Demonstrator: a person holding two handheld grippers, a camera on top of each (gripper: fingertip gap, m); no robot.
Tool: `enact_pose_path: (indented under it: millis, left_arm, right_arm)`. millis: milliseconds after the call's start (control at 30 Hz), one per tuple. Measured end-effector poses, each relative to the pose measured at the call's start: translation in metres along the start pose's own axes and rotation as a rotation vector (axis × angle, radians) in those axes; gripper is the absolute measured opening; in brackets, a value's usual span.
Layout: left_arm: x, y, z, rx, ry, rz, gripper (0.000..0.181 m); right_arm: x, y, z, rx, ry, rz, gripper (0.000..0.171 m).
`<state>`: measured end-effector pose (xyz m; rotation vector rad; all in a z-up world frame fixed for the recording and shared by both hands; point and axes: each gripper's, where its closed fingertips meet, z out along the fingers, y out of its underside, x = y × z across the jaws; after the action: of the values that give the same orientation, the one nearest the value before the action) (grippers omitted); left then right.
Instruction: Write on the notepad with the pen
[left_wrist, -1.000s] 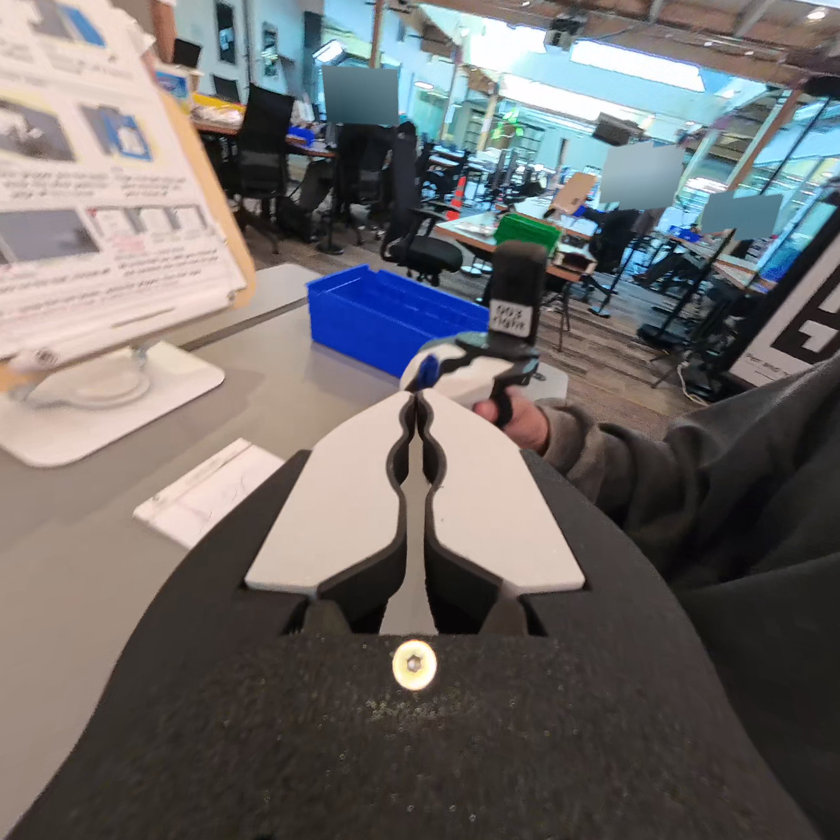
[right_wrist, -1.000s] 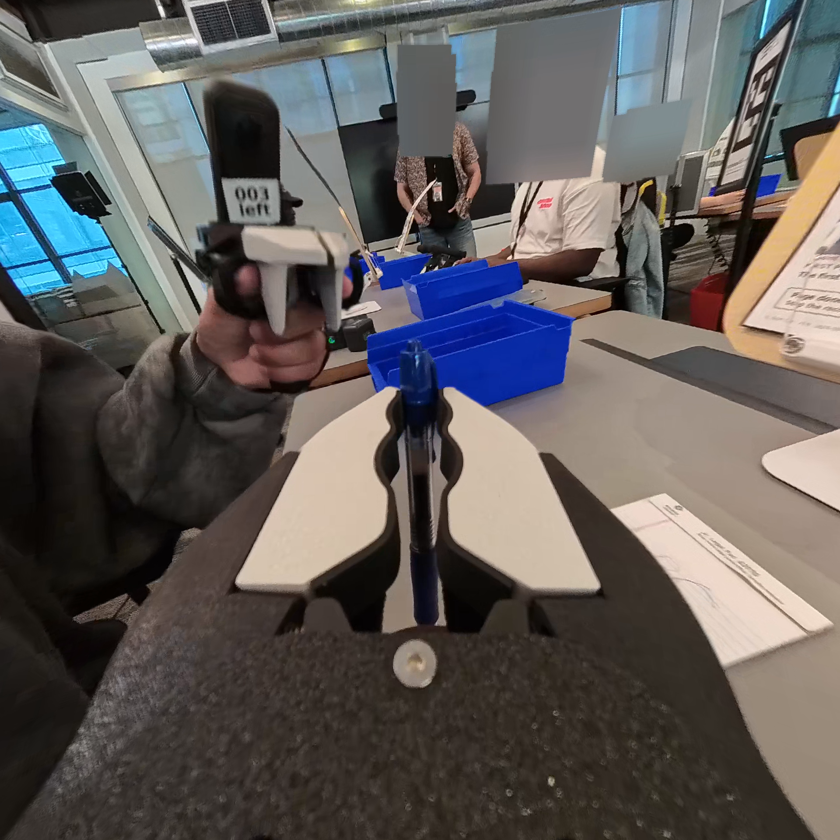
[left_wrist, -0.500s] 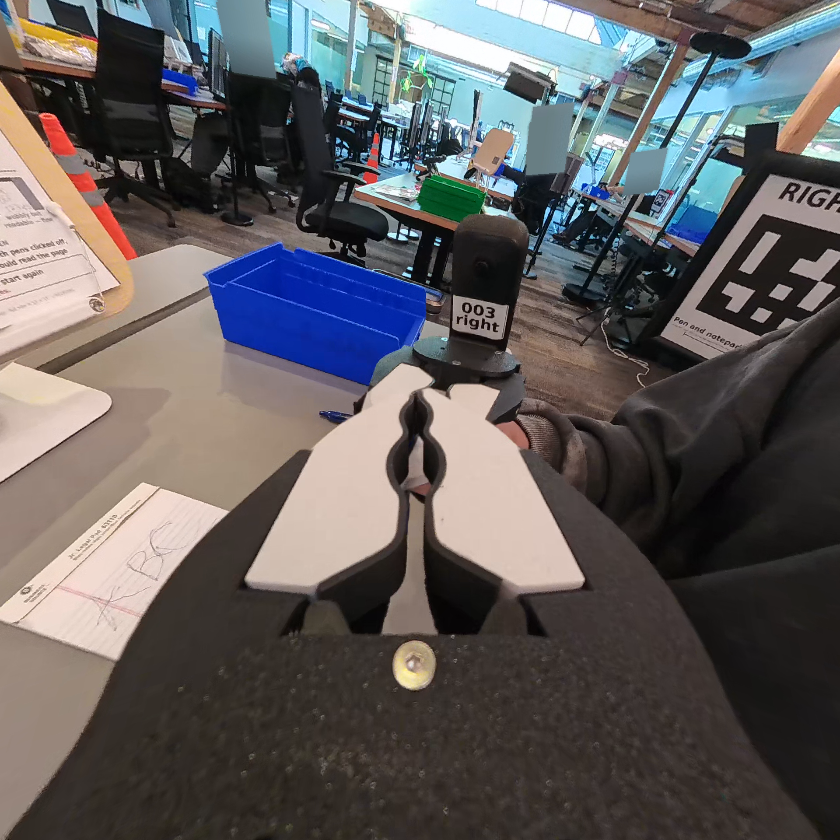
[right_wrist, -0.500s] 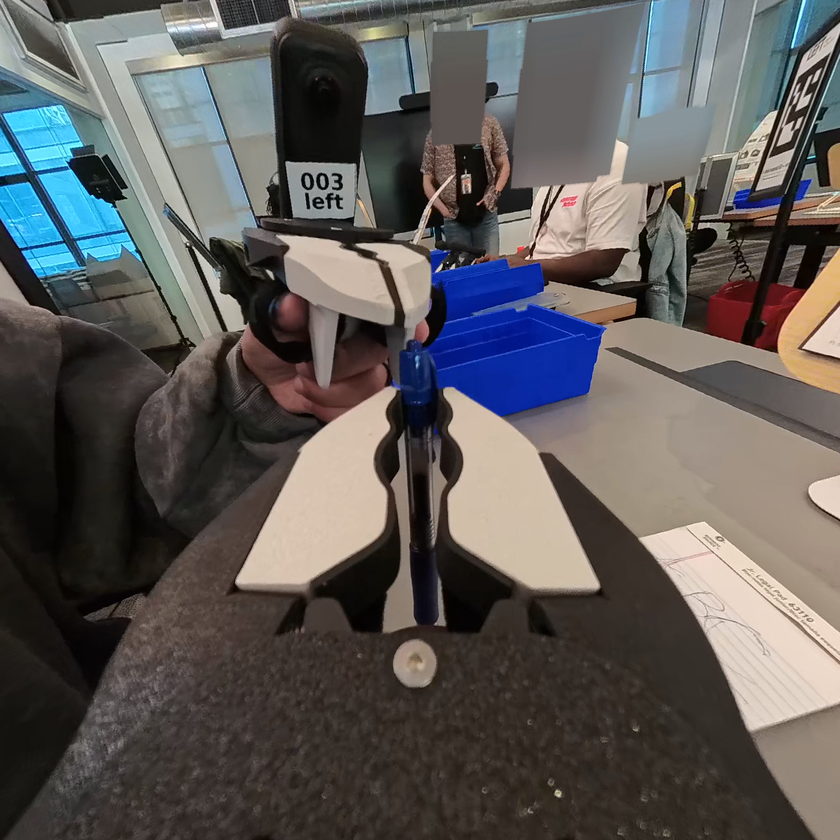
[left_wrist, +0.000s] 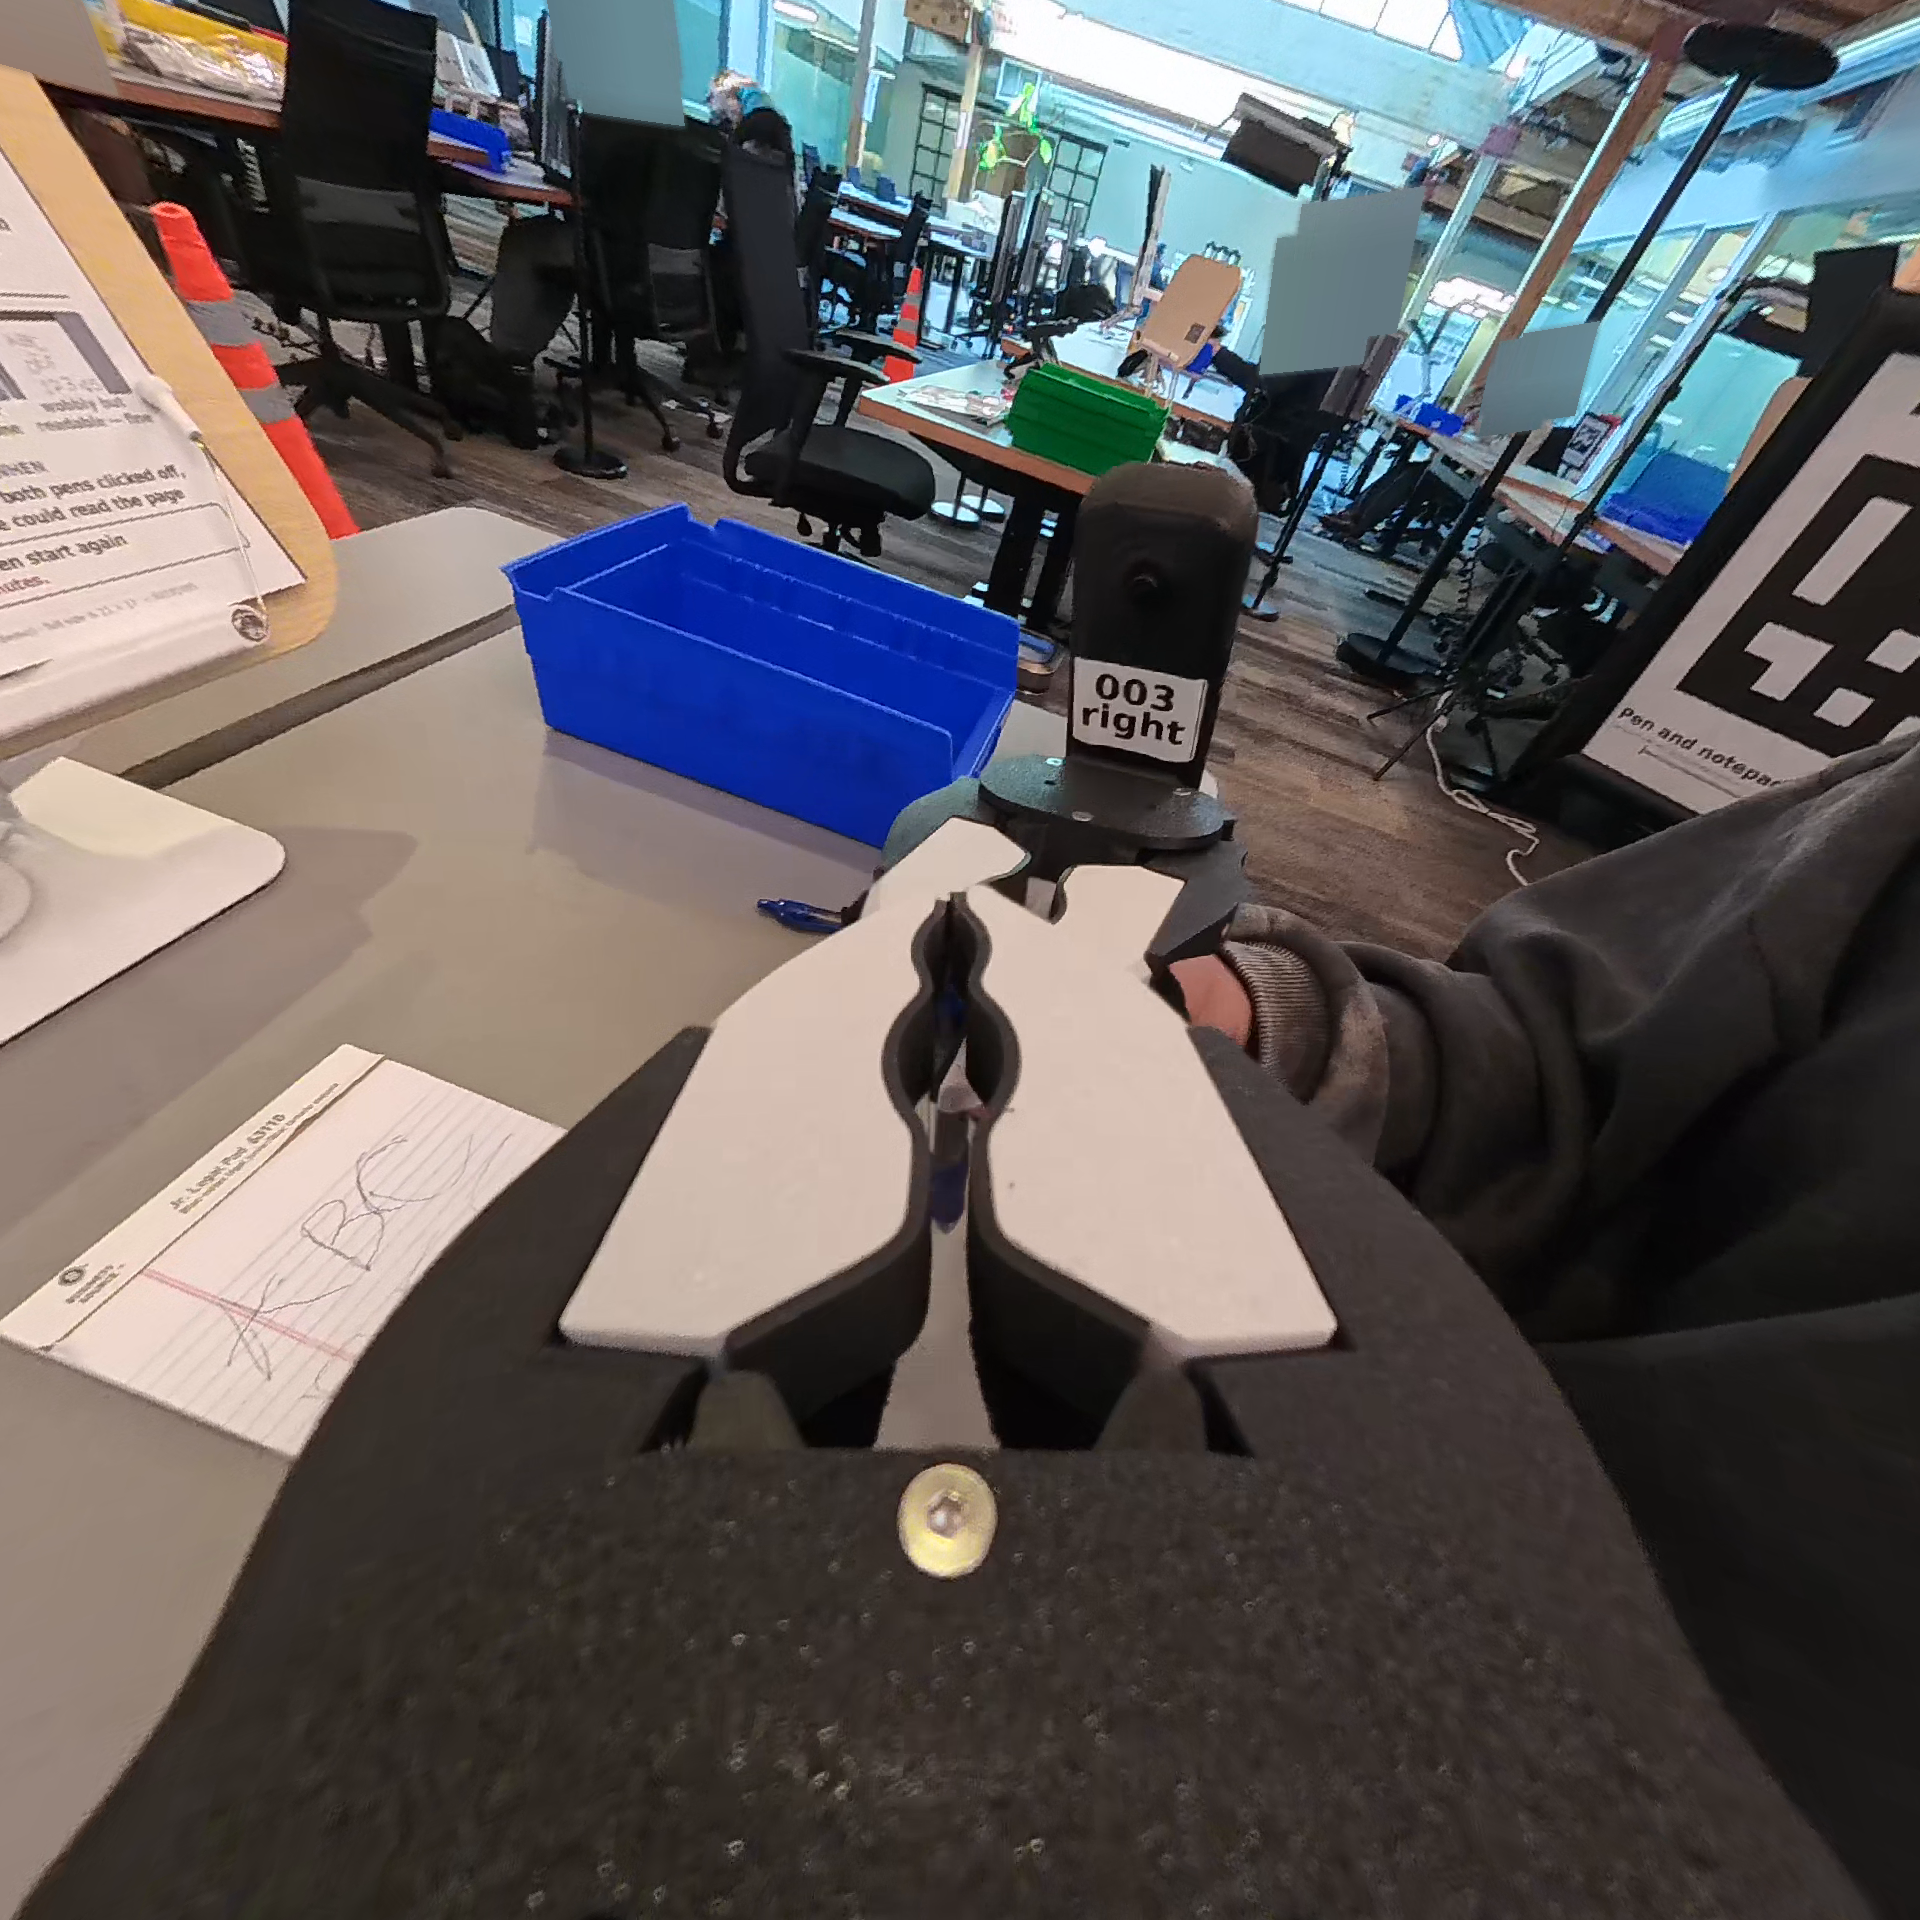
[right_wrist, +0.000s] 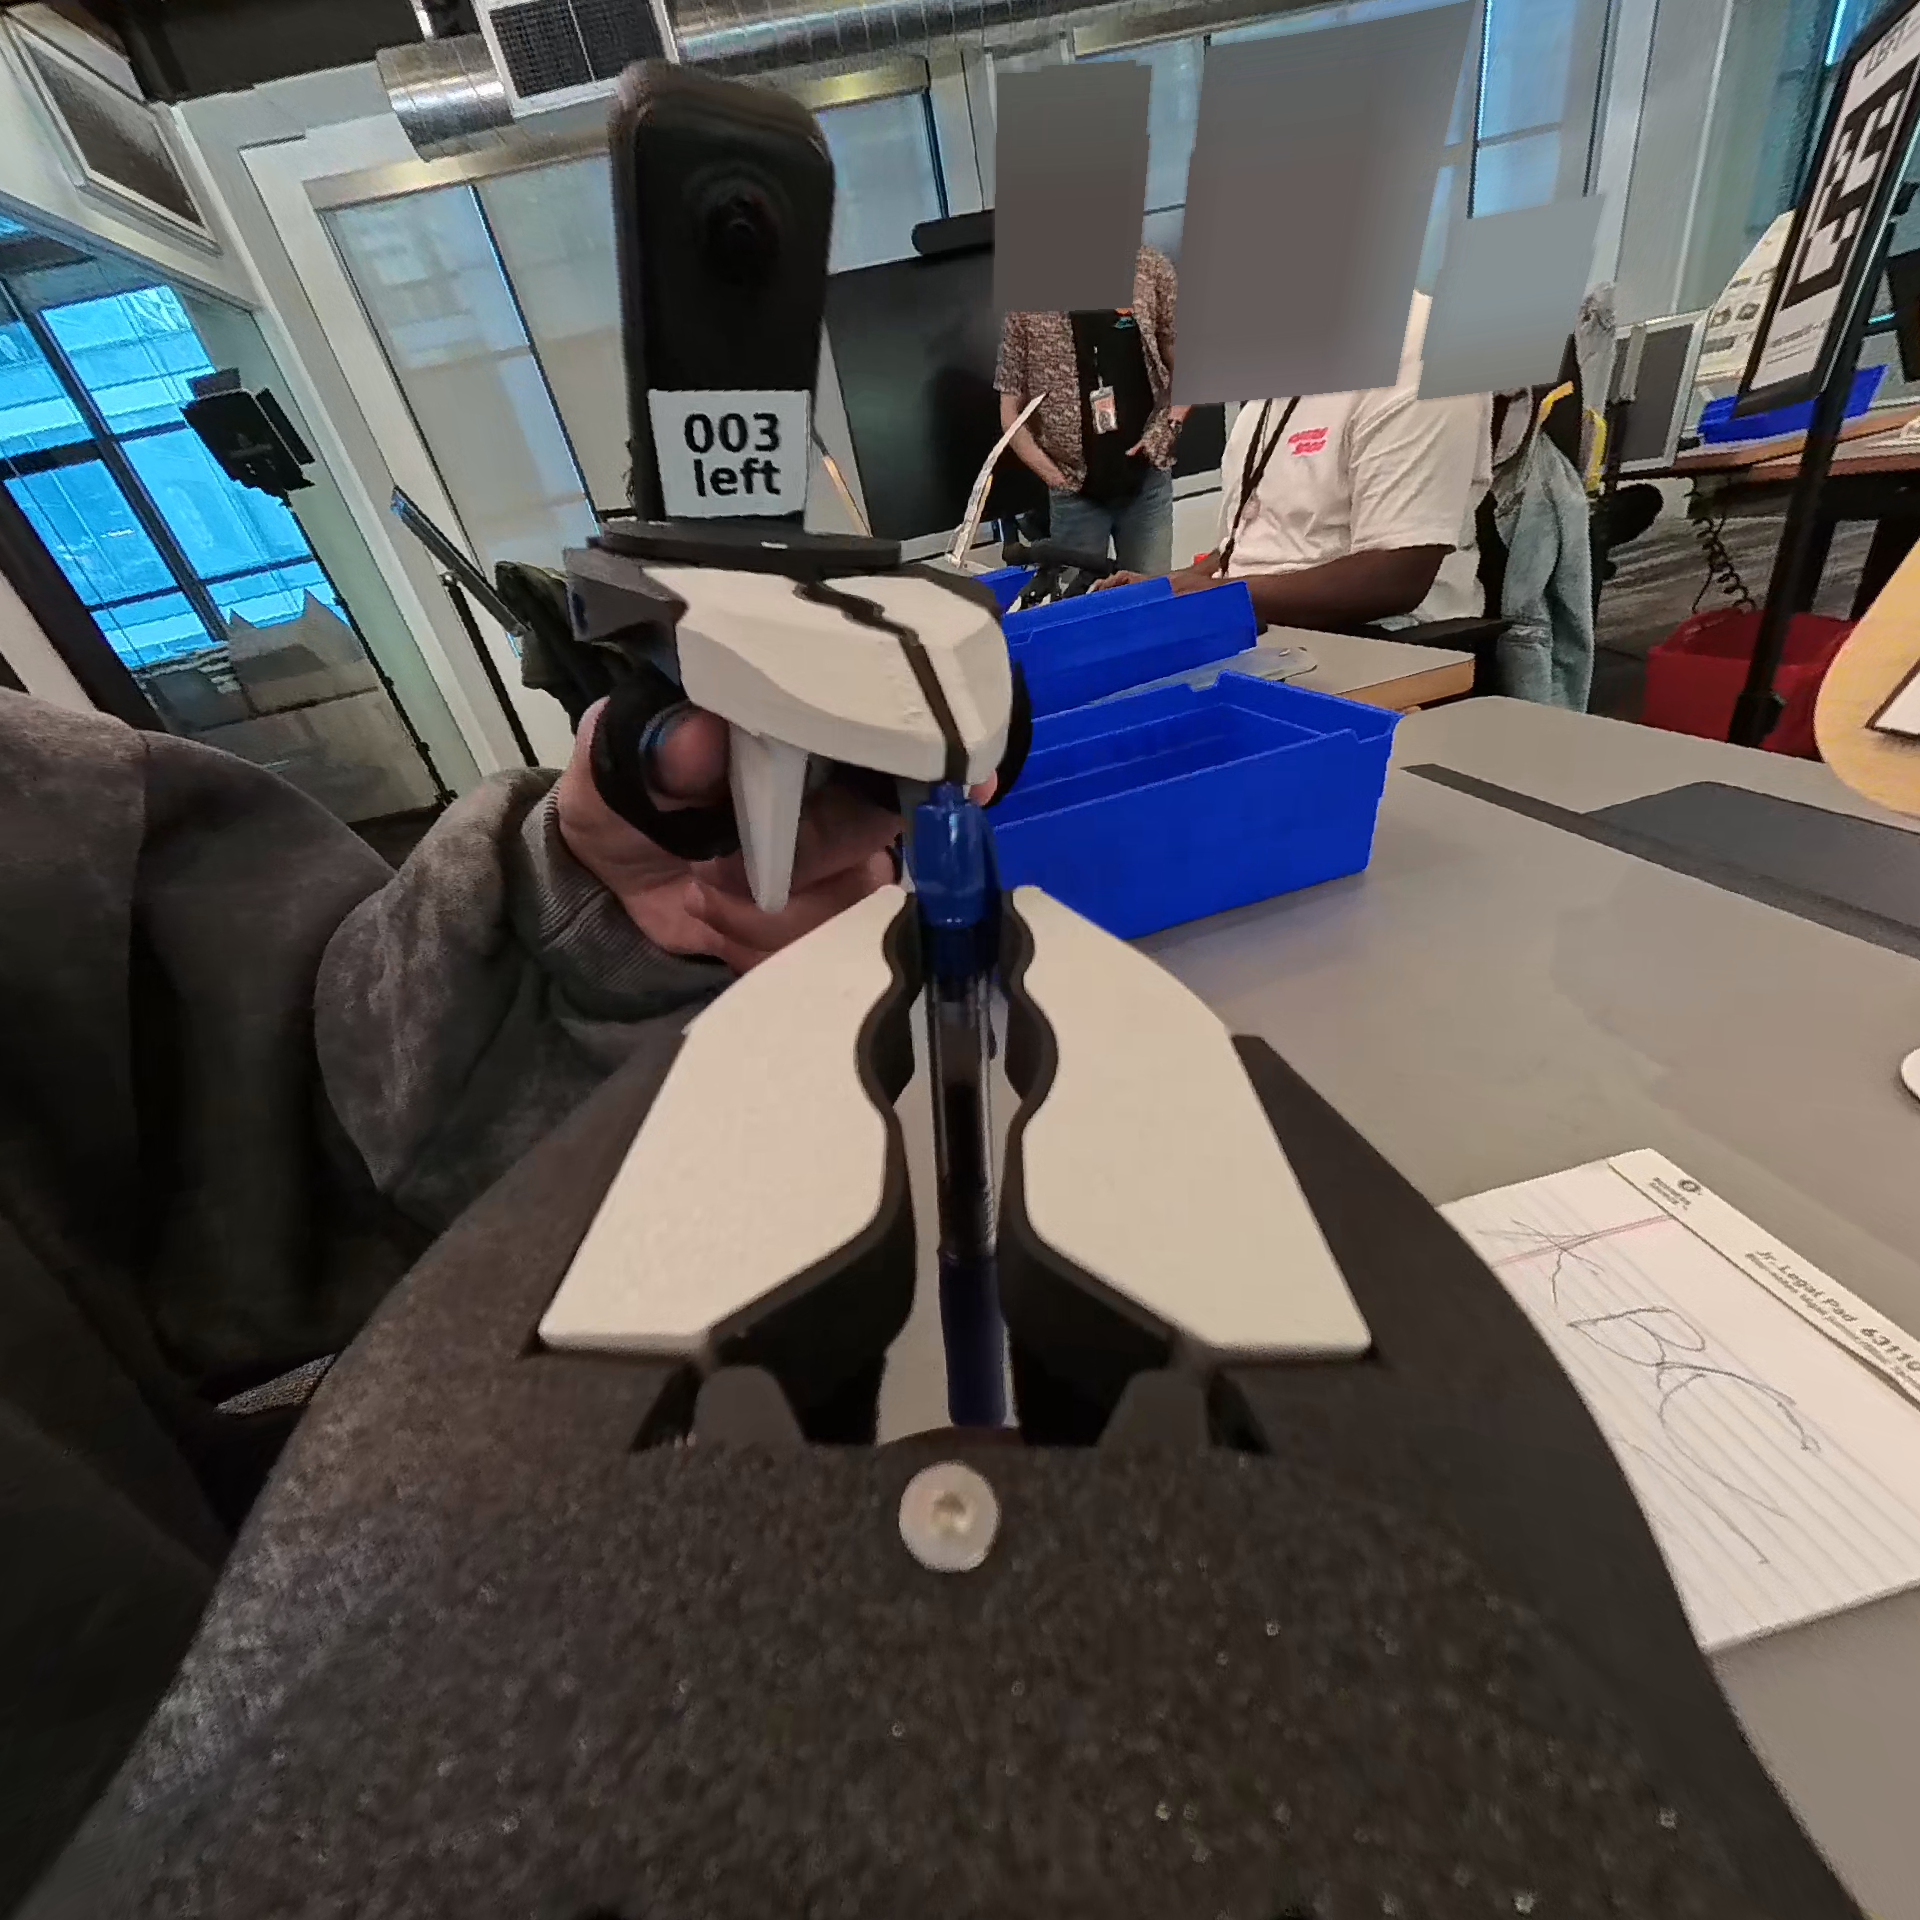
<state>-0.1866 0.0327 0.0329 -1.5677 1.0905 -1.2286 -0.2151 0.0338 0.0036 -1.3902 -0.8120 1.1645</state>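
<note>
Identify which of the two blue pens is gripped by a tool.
The blue pen clamped lengthwise in the right tool. The other blue pen lies loose on the grey table, near the blue bin.

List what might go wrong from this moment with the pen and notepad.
1. The pen, gripped lengthwise in the right claw, has its end right at the left claw; an off-centre push may skew it in the grip.
2. The notepad lies loose on the table, neither claw on it; it may slide once writing starts.
</note>
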Motion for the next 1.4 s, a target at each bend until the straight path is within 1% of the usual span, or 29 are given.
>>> enact_pose_path:
  millis: [233,300,333,400,467,500,633,667,767,867,933,1000,1067,1167,1267,1400]
  left_arm:
    - [-0.004,0.011,0.004,-0.042,-0.068,0.057,0.000]
    - [-0.005,0.011,0.002,-0.067,-0.066,0.061,0.000]
    - [-0.007,0.006,-0.001,-0.057,-0.074,0.056,0.000]
    - [-0.010,-0.010,-0.012,0.018,-0.086,0.012,0.000]
    - [-0.015,-0.021,-0.028,0.087,-0.120,-0.038,0.001]
    - [-0.019,-0.022,-0.035,0.109,-0.142,-0.048,0.006]
    - [-0.032,0.003,-0.052,0.078,-0.224,-0.057,0.019]
    - [-0.033,0.010,-0.053,0.070,-0.228,-0.068,0.022]
    - [-0.036,0.026,-0.055,0.048,-0.235,-0.095,0.026]
    - [-0.036,0.037,-0.059,0.021,-0.264,-0.071,0.026]
    - [-0.036,0.042,-0.062,0.008,-0.274,-0.053,0.027]
    - [-0.036,0.045,-0.064,0.001,-0.282,-0.045,0.027]
    - [-0.035,0.047,-0.066,0.002,-0.279,-0.038,0.027]
    - [-0.033,0.050,-0.068,0.001,-0.270,-0.038,0.027]
    - [-0.031,0.057,-0.070,-0.003,-0.265,-0.035,0.027]
    - [-0.031,0.066,-0.073,-0.017,-0.258,-0.045,0.027]
  right_arm:
    - [0.004,0.008,-0.001,-0.013,0.008,0.020,0.013]
    - [0.003,0.010,0.000,-0.027,0.005,0.022,0.013]
    - [0.005,0.016,0.000,-0.069,0.023,0.008,0.013]
    - [0.008,0.016,-0.005,-0.083,0.051,-0.005,0.013]
    - [0.014,0.015,-0.018,-0.095,0.096,0.008,0.013]
    - [0.019,0.015,-0.027,-0.104,0.130,0.008,0.013]
    - [0.032,0.015,-0.056,-0.171,0.221,0.063,0.013]
    - [0.036,0.017,-0.063,-0.209,0.247,0.074,0.013]
    - [0.052,0.024,-0.090,-0.346,0.376,0.123,0.013]
    - [0.071,0.043,-0.133,-0.554,0.542,0.215,0.013]
    - [0.083,0.053,-0.156,-0.598,0.621,0.284,0.013]
    - [0.086,0.075,-0.170,-0.670,0.617,0.405,0.014]
    - [0.105,0.092,-0.185,-0.681,0.706,0.448,0.013]
    - [0.121,0.122,-0.191,-0.709,0.738,0.559,0.014]
    - [0.130,0.139,-0.189,-0.736,0.797,0.560,0.013]
    - [0.141,0.149,-0.190,-0.768,0.886,0.520,0.013]
